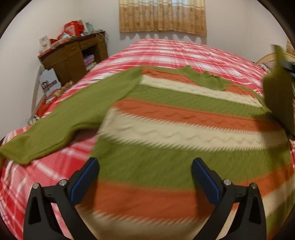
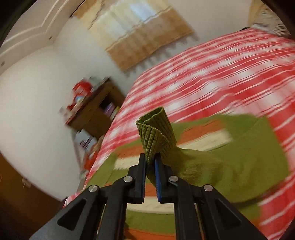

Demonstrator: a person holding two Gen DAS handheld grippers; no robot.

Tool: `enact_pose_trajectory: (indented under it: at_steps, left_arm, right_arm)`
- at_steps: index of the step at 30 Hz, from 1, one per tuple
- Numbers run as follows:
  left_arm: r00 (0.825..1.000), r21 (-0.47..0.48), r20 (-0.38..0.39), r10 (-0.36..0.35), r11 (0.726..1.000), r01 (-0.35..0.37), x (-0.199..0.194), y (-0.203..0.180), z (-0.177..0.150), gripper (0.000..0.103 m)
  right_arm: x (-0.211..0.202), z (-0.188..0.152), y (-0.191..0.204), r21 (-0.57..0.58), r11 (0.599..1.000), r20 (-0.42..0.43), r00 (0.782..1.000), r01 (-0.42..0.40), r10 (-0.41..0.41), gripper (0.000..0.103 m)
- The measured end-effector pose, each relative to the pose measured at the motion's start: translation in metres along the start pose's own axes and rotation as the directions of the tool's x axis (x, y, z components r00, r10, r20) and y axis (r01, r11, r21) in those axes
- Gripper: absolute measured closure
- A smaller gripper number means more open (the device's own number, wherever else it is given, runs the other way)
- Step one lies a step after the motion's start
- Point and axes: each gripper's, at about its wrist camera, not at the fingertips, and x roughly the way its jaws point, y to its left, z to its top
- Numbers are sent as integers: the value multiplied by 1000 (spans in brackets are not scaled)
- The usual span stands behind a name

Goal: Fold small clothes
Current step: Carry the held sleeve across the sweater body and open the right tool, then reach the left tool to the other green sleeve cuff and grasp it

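Note:
A striped sweater (image 1: 166, 118) in green, orange and cream lies flat on the red plaid bed (image 1: 184, 49), its left green sleeve (image 1: 60, 121) spread out to the left. My left gripper (image 1: 144, 164) is open and empty, hovering above the sweater's lower body. My right gripper (image 2: 150, 158) is shut on the ribbed cuff (image 2: 156, 129) of the right green sleeve and holds it lifted above the sweater. That raised sleeve (image 1: 278, 92) shows at the right edge of the left wrist view.
A brown wooden cabinet (image 1: 73, 55) piled with clutter stands by the wall left of the bed. A white box (image 1: 48, 83) and small items lie on the floor beside it. A curtain (image 1: 162, 16) hangs behind the bed.

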Motion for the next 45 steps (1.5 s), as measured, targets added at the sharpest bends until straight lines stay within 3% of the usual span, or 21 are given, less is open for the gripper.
enact_pose_trajectory:
  at_steps: [5, 10, 18, 21, 24, 25, 28, 30, 32, 34, 39, 41, 43, 45]
  left_arm:
    - [997, -78, 33, 71, 995, -68, -16, 43, -7, 0]
    - [991, -127, 18, 136, 983, -132, -12, 74, -4, 0]
    - [989, -135, 31, 144, 981, -139, -7, 86, -4, 0]
    - [991, -136, 23, 135, 982, -131, -5, 90, -7, 0]
    - [991, -129, 16, 131, 983, -128, -5, 90, -7, 0]
    - [991, -127, 18, 130, 984, -127, -5, 89, -7, 0]
    - [992, -120, 24, 124, 986, -120, -8, 85, -5, 0]
    - [992, -105, 42, 119, 988, -114, -12, 78, -2, 0]
    - [991, -83, 60, 118, 990, -113, -15, 70, 2, 0]
    - [991, -68, 69, 113, 992, -108, -17, 62, 5, 0]
    - [993, -45, 80, 82, 996, -79, -21, 42, 12, 0]
    - [993, -37, 84, 82, 996, -80, -19, 33, 16, 0]
    - [993, -38, 80, 89, 996, -86, -17, 27, 20, 0]
    - [994, -46, 58, 89, 995, -87, -14, 21, 25, 0]
  right_arm:
    - [64, -22, 35, -16, 998, -89, 994, -69, 67, 94]
    - [122, -48, 63, -53, 996, -167, 984, -78, 68, 94]
    - [179, -74, 80, -85, 991, -234, 969, -107, 85, 94]
    - [201, -84, 83, -84, 983, -295, 946, -165, 134, 88]
    - [192, -82, 83, -56, 974, -304, 933, -219, 193, 68]
    - [184, -78, 82, -45, 972, -300, 931, -231, 207, 61]
    - [152, -69, 83, -104, 967, -246, 948, -232, 201, 59]
    - [121, -63, 77, -192, 969, -167, 978, -156, 125, 59]
    - [102, -58, 65, -264, 965, -98, 995, 4, -30, 59]
    - [85, -52, 39, -305, 930, -31, 973, 207, -227, 59]
    - [37, -48, -32, -322, 825, 70, 881, 464, -468, 59]
    - [28, -47, -57, -299, 822, 41, 867, 485, -497, 59]
    - [31, -47, -82, -292, 836, -25, 870, 465, -493, 60]
    - [30, -50, -90, -331, 814, -10, 861, 478, -509, 69]
